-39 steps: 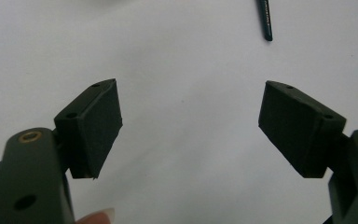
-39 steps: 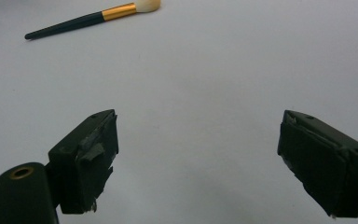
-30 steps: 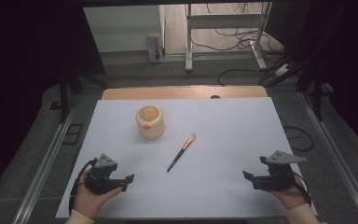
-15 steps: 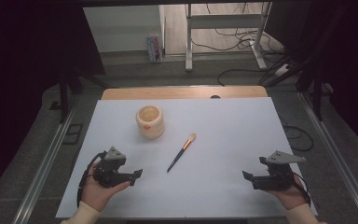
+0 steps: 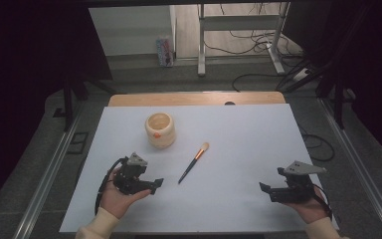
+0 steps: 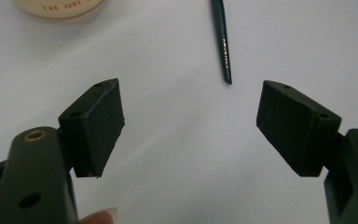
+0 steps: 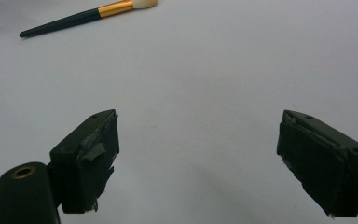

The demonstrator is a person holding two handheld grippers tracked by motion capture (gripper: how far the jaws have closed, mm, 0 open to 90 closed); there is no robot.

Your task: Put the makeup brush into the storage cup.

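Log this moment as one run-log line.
left gripper: open, empty, near makeup brush handle | right gripper: open, empty | cup: upright

A white table (image 5: pixel 258 144) with a wooden far edge (image 5: pixel 194 98) stands before a metal frame (image 5: pixel 238 36), cables (image 5: pixel 258 40) and a small carton (image 5: pixel 164 51) on the floor beyond that edge.

Lab-like recording room: white-covered table (image 5: pixel 258 149), floor cables (image 5: pixel 258 37), metal frame rails (image 5: pixel 45 174), dark curtains (image 5: pixel 25 74).
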